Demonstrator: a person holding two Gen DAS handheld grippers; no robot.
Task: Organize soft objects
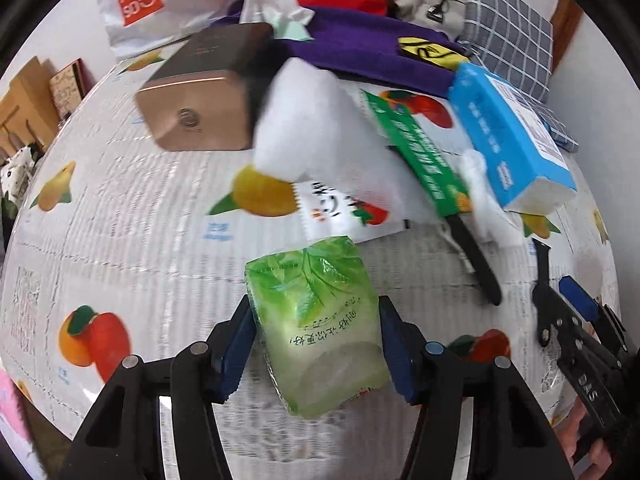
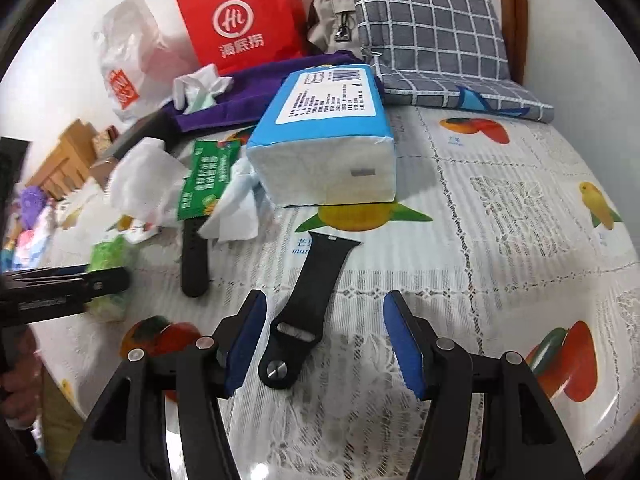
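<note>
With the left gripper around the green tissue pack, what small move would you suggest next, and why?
Probably close the left gripper a little further, then lift. The green tissue pack sits between its blue pads, which seem to just meet its sides; the soft wrapper looks barely squeezed, so a lift now might let it slip.

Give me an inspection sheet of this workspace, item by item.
Surface: fruit-print tablecloth, crowded at the back.
Job's things: green tissue pack; blue tissue pack; loose white tissues; purple cloth.
Clutter: two black watch strap halves; green sachet; gold box.
Grippers: left gripper straddles the green tissue pack, pads at its sides; right gripper open over a strap half, not gripping.
Cables: nothing seen.
Surroundings: red paper bag, white plastic bag, checked cushion.
</note>
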